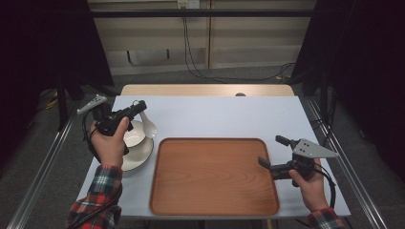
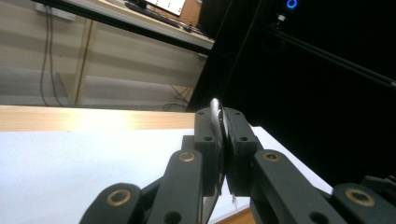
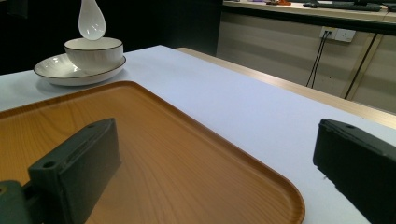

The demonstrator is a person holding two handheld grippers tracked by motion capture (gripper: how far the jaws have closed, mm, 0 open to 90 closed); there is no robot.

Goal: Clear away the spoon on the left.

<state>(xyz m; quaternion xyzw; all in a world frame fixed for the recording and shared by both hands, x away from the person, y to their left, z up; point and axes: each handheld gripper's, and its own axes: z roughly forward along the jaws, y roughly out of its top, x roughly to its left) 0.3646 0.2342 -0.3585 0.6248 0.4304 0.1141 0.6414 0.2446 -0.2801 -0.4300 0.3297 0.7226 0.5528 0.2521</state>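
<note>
Left claw (image 1: 138,108) clamped on the handle of a white spoon (image 1: 149,126), raised above the left end of the bench (image 1: 215,114); in the left gripper view, the thin handle edge (image 2: 215,140) pinched tight between the two black jaws. Spoon bowl hanging down, just over and slightly right of a white bowl (image 1: 133,135), apparently clear of its rim, though hard to tell from above. White bowl sitting in a white plate (image 1: 141,155), both beside the left edge of a wooden tray (image 1: 215,176). From the right gripper view, spoon (image 3: 91,19) hovering over the bowl (image 3: 93,53) and plate (image 3: 56,72). Right claw (image 1: 271,152) wide apart, gripping nothing, held at the right edge of the tray (image 3: 177,158), one jaw over the wood, the other over the bench top.
</note>
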